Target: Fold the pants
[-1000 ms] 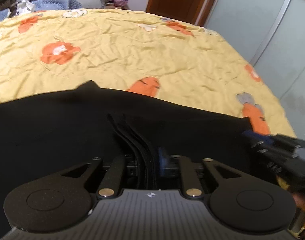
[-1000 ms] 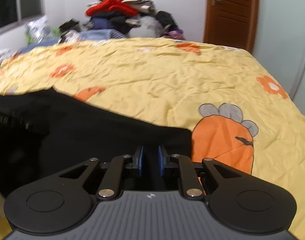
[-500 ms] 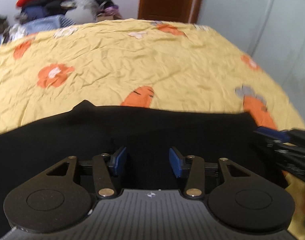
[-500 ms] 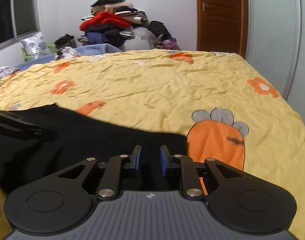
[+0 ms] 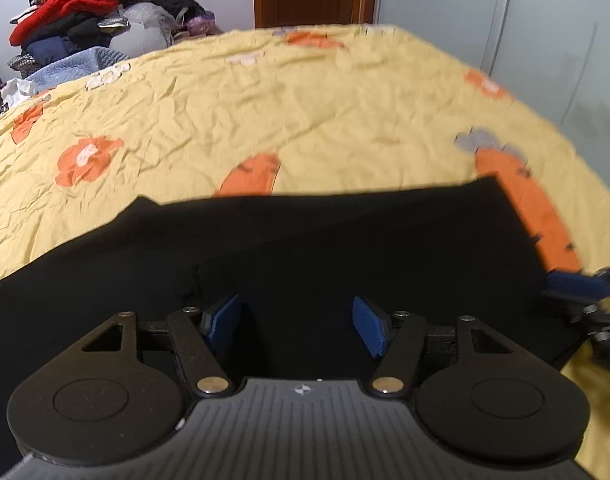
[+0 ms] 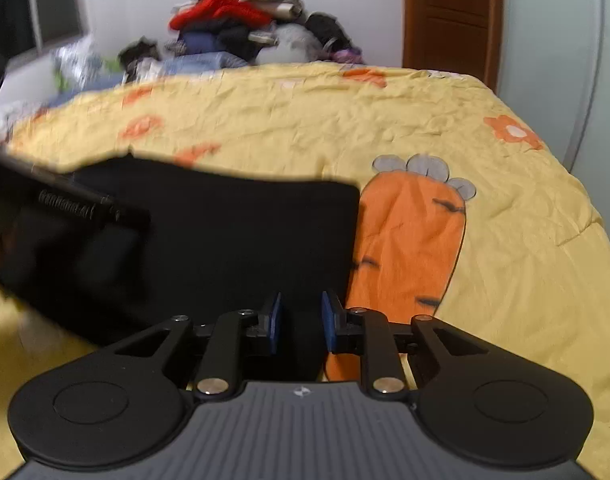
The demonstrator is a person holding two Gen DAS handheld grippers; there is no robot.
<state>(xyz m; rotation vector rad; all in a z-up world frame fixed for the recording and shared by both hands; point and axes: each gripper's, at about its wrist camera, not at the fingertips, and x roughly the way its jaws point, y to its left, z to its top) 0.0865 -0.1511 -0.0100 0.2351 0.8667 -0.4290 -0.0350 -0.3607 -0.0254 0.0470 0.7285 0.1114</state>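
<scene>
Pants [image 5: 305,248]: black, flat on the yellow quilt [image 5: 325,100], under both my claws.
Left claw [image 5: 297,322]: spread wide, empty.
Right claw [image 6: 301,322]: parted, nothing pinched.
Writing: none legible.

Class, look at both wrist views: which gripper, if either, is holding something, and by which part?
Neither. The left gripper is wide open above the black pants. The right gripper has a clear gap between its jaws at the pants' edge, gripping nothing.

I see a bed [image 6: 305,120] under a yellow carrot-print quilt [image 5: 305,112], a heap of clothes [image 6: 241,28] at eleven o'clock, a brown wooden door [image 6: 451,20] at one o'clock, a window [image 6: 33,24] at ten o'clock.
</scene>
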